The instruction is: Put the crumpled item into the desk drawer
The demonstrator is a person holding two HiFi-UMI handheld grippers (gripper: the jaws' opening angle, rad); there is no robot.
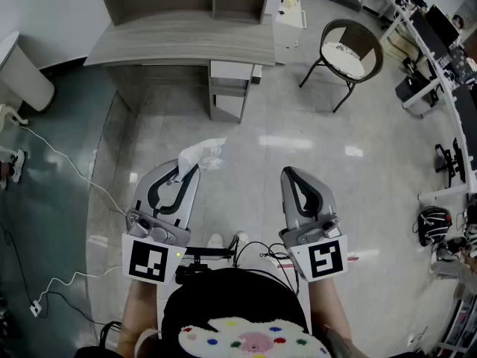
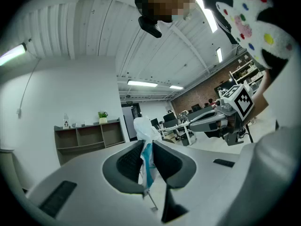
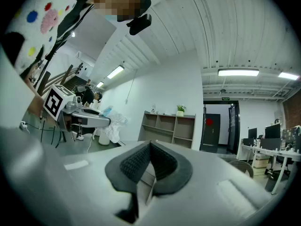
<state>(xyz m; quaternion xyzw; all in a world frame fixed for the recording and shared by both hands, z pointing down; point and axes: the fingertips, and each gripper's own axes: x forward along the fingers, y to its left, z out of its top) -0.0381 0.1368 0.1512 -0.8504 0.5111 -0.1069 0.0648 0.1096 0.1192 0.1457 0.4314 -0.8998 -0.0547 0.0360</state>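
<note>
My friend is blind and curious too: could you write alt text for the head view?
Seen from above, a person holds out two tongs: the left tongs pinch a crumpled white item, the right tongs are shut and empty. Ahead stands a grey desk, a round chair to its right.

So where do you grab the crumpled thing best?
By its thin, squashed end, coming from the person's side, as the left gripper does now: the crumpled item looks soft, so that part fits between the jaws while the puffy bulk sticks out past the tips.
</note>
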